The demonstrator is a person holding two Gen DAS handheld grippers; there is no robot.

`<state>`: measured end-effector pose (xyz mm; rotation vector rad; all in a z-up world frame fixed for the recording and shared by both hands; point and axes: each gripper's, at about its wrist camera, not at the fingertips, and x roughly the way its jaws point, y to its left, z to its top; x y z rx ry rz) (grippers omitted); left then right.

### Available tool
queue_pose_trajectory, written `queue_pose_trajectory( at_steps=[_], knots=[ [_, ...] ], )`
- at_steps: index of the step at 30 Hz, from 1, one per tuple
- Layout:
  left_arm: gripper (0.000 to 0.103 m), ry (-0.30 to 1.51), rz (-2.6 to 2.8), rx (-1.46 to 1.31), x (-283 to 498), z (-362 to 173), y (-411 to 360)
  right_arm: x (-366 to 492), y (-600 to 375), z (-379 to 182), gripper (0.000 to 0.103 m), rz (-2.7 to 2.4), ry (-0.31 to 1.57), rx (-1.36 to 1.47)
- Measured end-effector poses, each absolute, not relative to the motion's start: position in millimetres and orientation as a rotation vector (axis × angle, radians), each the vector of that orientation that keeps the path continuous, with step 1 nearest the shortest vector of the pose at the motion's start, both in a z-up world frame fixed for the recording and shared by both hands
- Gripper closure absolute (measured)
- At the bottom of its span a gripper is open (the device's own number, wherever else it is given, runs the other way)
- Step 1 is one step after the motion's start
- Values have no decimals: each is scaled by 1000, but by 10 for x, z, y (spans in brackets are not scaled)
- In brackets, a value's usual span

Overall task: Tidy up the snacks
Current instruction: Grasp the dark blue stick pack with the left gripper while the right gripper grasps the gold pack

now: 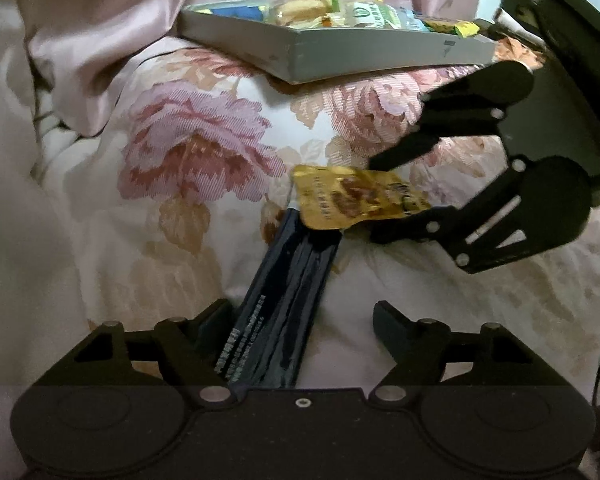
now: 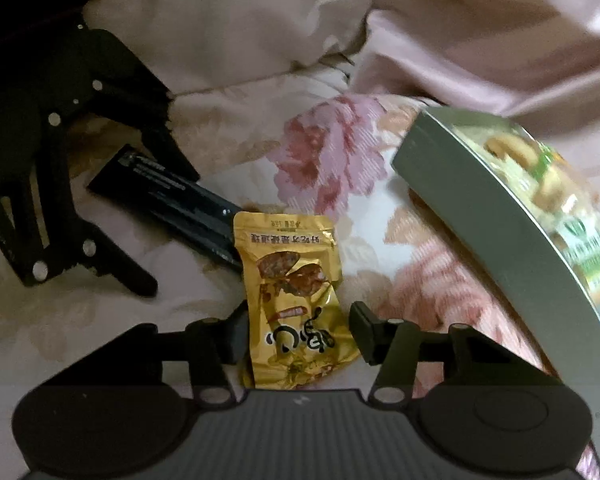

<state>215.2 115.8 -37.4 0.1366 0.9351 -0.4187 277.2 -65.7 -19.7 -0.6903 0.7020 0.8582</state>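
closest to the left wrist camera, the left gripper (image 1: 300, 332) points down at a flowered bedspread (image 1: 204, 152), its fingers spread either side of a long dark blue packet (image 1: 284, 292). the left-side finger sits at the packet's edge; the other stands clear, so nothing is pinched yet.

closest to the right wrist camera, the right gripper (image 2: 300, 332) straddles a gold foil pouch (image 2: 296, 300) lying flat on the bedspread. one finger touches the pouch's left edge, and a sliver of cloth shows before the other, so the fingers are partly closed around it, not pressing.

the pouch's far end overlaps the tip of the dark packet.

further off, a shallow grey tray (image 1: 340, 48) rests tilted on a rise in the bedding, already holding several bright snack packs (image 1: 312, 10).

the pouch looks light, thin and crinkly, with slick foil likely to slide or buckle; gripping across its flat middle or the sealed edge seems safest. the dark packet looks glossy and soft, and may sag if lifted by one end.
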Motion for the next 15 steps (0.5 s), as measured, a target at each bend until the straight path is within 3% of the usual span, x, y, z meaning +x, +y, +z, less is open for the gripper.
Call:
queue_pose_trajectory(
  at_steps=[15],
  knots=[
    [52,917,-297,41,1938,-365,1107,2330,-1148,-160,49,636,830,-411]
  ],
)
